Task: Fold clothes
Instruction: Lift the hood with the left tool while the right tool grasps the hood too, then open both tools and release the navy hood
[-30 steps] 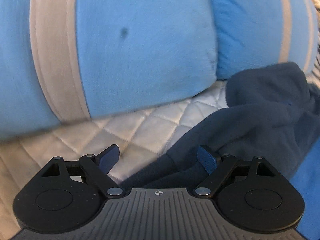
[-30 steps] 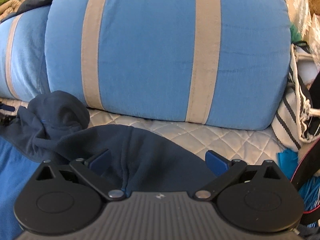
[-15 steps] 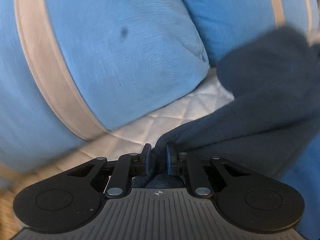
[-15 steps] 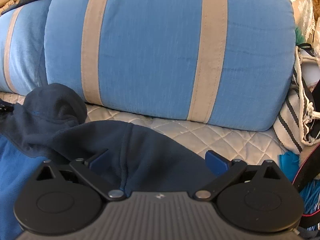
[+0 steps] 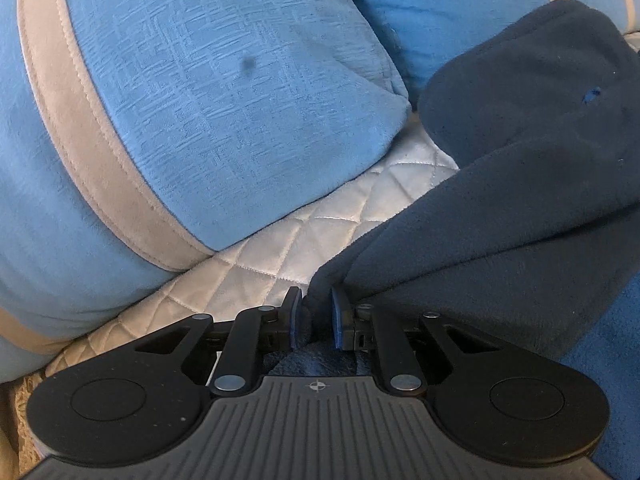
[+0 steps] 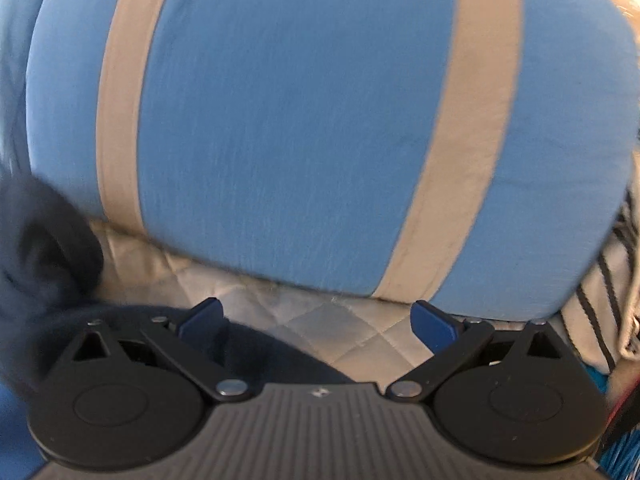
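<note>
A dark navy fleece garment [image 5: 520,200] lies rumpled on a white quilted cover [image 5: 320,232]. My left gripper [image 5: 314,316] is shut on a corner of that fleece, the cloth pinched between its blue pads. The hood-like bulge of the garment rises at the upper right of the left wrist view. In the blurred right wrist view my right gripper [image 6: 320,324] stands open just above the quilted cover [image 6: 320,320]. The navy fleece [image 6: 48,264] edge runs under its left finger, and nothing is pinched between the pads.
Two big light-blue cushions with beige stripes [image 5: 200,100] [image 6: 320,120] stand right behind the garment. A white cloth with black stripes [image 6: 600,300] lies at the right. Bright blue fabric [image 5: 600,380] shows under the fleece at the right.
My left gripper closed on the fleece corner and has shifted with it, rolling a little. My right gripper moved forward and down toward the cushion, still open.
</note>
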Motion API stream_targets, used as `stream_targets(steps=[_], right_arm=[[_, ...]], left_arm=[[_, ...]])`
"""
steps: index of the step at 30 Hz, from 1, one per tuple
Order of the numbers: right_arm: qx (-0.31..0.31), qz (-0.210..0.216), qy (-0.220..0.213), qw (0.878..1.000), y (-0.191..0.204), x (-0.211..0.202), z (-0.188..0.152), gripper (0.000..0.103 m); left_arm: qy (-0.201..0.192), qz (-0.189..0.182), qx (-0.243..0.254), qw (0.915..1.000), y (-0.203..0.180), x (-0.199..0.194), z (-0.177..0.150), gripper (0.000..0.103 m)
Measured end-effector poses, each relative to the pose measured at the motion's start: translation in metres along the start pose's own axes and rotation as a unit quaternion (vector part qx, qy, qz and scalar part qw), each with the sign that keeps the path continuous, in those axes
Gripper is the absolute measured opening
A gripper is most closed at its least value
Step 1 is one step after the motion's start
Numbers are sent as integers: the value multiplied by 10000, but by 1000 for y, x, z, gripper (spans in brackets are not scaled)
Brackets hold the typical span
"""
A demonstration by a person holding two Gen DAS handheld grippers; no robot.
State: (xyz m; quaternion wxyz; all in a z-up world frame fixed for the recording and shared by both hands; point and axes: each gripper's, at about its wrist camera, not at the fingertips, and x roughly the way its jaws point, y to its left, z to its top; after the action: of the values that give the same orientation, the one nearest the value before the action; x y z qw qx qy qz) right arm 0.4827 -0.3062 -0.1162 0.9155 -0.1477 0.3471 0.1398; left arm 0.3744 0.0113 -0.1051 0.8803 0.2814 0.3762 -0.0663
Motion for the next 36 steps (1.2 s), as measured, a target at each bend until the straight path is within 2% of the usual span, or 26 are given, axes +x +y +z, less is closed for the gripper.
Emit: stream_targets(steps=[5,7,13,17,19,21,22,23,25,27,30,33,34,36], right_arm=[[-587,375,237,9973,7,-2,-20,103],[-755,404,300,9959,7,-4,-26,103],[-1337,265,-49,9907,18,-18,-6,103],[-1950,296,74,9803,37,-2,4,101],[-2261,467,194,9728,46,8,5,94],[-2227,848,358,9705,48,18,7,73],[-2131,1043,433,9705,47,23,8,68],[-2076,1165,458,9702,48,24,8,52],[-2101,1280,453,9682,50,24,8,44],[-2292,1199,421,9650,55,20,6,26],[-2640,836,355,9602,67,13,3,17],[-2937,371,193,9550,80,7,-1,15],[-3013,208,115,9532,82,5,-2,15],[-3012,-9,19,9536,80,1,-2,15]], left_arm=[[-34,-72,-136,9999,3,0,-2,17],[-45,-83,-183,9998,3,0,-2,17],[-59,-81,-196,9998,4,2,-3,17],[-99,-99,-193,9997,4,2,-4,17],[-124,-109,-184,9997,4,7,-5,17],[-153,-113,-142,9997,3,9,-5,17],[-171,-108,-100,9997,3,8,-6,17],[-187,-101,-53,9998,2,5,-7,17],[-220,-73,58,9997,1,5,-8,17],[-255,-1,199,9995,-2,4,-8,17],[-332,376,690,9964,-15,0,-9,16],[-406,1019,1608,9809,-34,-1,-11,15],[-415,1170,1787,9760,-37,0,-11,15],[-404,1318,1872,9726,-36,2,-9,15]])
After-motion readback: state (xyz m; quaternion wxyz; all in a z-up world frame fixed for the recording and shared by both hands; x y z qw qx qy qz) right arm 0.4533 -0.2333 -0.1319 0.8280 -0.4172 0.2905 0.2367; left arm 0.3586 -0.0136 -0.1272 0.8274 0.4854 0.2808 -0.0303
